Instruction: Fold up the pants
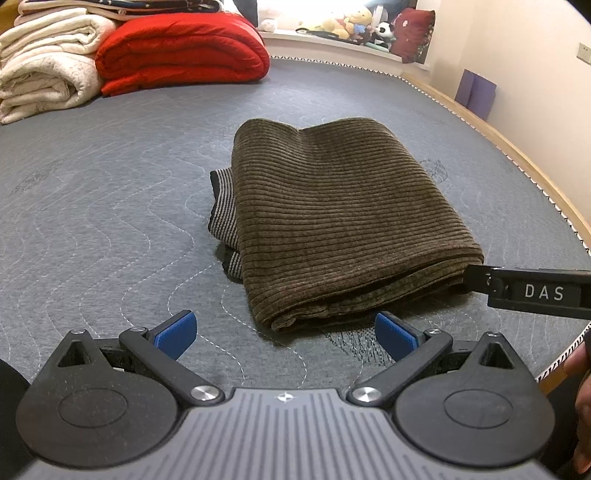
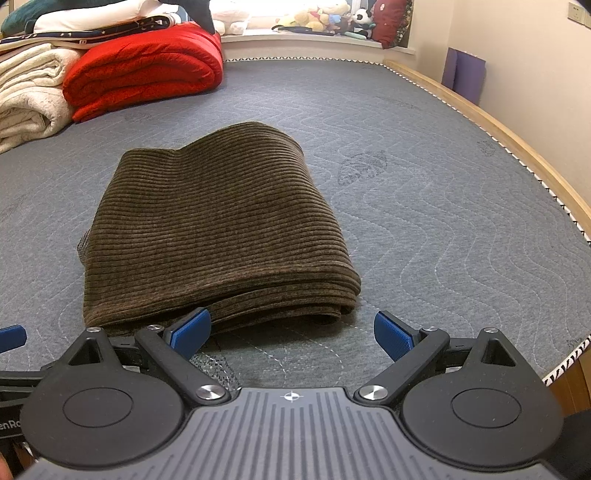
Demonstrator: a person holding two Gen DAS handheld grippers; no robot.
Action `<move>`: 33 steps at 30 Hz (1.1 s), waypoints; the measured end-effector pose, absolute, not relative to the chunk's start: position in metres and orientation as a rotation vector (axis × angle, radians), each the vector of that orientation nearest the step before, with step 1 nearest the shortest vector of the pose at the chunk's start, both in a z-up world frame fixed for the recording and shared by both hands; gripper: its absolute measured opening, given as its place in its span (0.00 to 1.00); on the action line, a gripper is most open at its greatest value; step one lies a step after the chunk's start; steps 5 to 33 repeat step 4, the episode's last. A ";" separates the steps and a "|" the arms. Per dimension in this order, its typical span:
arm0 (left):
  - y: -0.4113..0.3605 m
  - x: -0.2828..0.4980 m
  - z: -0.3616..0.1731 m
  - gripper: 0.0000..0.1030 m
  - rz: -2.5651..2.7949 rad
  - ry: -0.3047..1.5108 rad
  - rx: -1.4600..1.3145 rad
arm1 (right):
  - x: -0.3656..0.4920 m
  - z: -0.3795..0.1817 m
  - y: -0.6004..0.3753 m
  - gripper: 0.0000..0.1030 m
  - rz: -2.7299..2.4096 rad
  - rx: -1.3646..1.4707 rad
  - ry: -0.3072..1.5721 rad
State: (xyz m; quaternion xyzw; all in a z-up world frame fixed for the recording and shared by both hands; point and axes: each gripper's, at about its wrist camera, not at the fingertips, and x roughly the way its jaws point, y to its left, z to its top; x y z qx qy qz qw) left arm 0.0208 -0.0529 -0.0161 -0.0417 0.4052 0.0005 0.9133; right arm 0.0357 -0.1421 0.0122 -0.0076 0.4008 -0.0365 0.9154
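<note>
The brown corduroy pants [image 1: 332, 221] lie folded into a thick rectangle on the grey quilted mattress [image 1: 110, 221]; a striped inner layer [image 1: 223, 206] sticks out on their left side. My left gripper [image 1: 286, 334] is open and empty just short of the fold's near edge. In the right wrist view the pants [image 2: 218, 229] lie ahead and to the left. My right gripper [image 2: 291, 334] is open and empty at their near right corner. The right gripper's black body [image 1: 535, 291] shows at the right of the left wrist view.
A red folded quilt [image 1: 181, 51] and cream blankets [image 1: 44, 70] are stacked at the far left. Stuffed toys [image 1: 354, 24] sit on the far sill. The bed's wooden edge [image 1: 517, 155] runs along the right, with a purple panel [image 1: 474, 92] against the wall.
</note>
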 end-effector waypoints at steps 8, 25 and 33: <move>-0.052 0.020 -0.015 1.00 -0.006 0.827 -0.088 | 0.035 0.012 -0.142 0.93 -0.082 -0.015 0.819; -0.052 0.020 -0.015 1.00 -0.006 0.827 -0.088 | 0.035 0.012 -0.142 0.93 -0.082 -0.015 0.819; -0.052 0.020 -0.015 1.00 -0.006 0.827 -0.088 | 0.035 0.012 -0.142 0.93 -0.082 -0.015 0.819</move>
